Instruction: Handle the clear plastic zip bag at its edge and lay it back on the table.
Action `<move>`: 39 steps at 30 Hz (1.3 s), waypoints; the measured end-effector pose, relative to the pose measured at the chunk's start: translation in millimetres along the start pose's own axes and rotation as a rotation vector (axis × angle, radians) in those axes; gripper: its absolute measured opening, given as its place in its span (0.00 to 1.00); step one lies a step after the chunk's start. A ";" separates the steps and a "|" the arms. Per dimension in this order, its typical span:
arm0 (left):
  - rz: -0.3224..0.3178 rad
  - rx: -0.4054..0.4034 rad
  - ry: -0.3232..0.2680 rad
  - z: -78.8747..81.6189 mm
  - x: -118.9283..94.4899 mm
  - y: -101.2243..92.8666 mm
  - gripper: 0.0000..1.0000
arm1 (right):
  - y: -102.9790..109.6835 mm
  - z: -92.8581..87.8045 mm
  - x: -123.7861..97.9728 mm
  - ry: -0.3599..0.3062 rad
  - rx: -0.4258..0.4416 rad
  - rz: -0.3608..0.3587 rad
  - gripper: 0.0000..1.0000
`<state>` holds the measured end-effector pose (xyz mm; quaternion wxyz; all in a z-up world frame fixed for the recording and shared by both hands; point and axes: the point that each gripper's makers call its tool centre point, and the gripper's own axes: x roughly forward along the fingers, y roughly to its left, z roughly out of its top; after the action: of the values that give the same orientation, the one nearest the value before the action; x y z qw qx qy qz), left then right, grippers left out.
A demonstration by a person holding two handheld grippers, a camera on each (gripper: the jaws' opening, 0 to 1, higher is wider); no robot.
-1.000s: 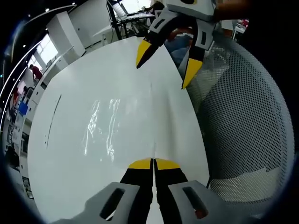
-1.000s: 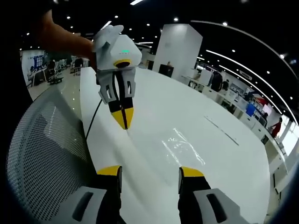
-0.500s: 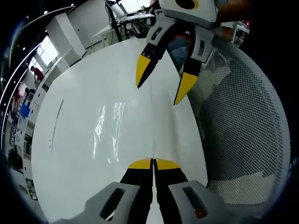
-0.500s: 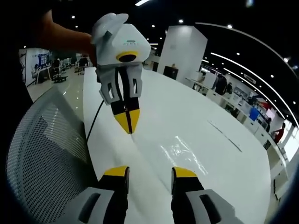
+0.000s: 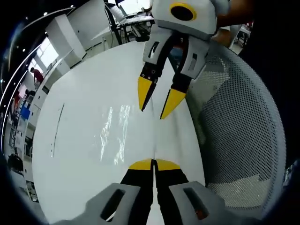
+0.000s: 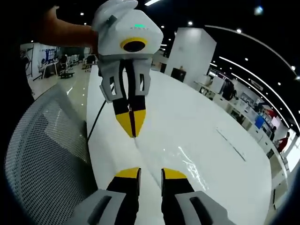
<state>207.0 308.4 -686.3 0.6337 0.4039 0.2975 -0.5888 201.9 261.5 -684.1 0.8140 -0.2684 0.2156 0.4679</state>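
The clear zip bag (image 5: 113, 136) lies on the white table (image 5: 84, 84), showing mostly as glints. My left gripper (image 5: 153, 164) is shut, and a thin raised edge of the bag runs up from its tips. Beyond it, my right gripper (image 5: 156, 102) points down at that same edge, jaws open with a narrow gap. In the right gripper view the bag (image 6: 187, 161) glints right of my right gripper (image 6: 150, 173), whose jaws stand either side of the edge line. The left gripper (image 6: 132, 125) hangs ahead, shut, tips at the table (image 6: 197, 117).
A grey mesh chair back (image 5: 243, 131) stands against the table's edge (image 6: 42, 150). A black cable (image 6: 96, 119) runs along that side of the table. A thin dark line (image 5: 55, 129) marks the tabletop. Desks, a white pillar and people stand far off.
The right gripper's jaws have narrowed from wide apart to a small gap, and the two grippers have drawn closer together. The left gripper has stayed shut.
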 end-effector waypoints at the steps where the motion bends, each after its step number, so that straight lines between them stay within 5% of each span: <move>1: 0.002 0.000 -0.002 0.9 -0.5 0.1 0.00 | -0.1 0.0 0.4 0.001 -0.002 0.001 0.13; 9: 0.005 0.026 -0.028 10.4 -4.5 -2.0 0.00 | 1.3 0.2 2.6 0.010 -0.060 0.009 0.00; 18: 0.053 0.127 -0.051 10.6 -2.5 6.5 0.00 | 1.5 3.1 2.4 0.005 -0.118 0.012 0.00; 39: 0.048 0.185 -0.051 5.8 13.2 13.5 0.00 | 5.0 9.5 -0.6 -0.018 -0.115 0.035 0.00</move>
<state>221.5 296.4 -692.5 0.6149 0.4527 0.2157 -0.6086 198.1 269.3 -677.7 0.7908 -0.3068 0.1858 0.4960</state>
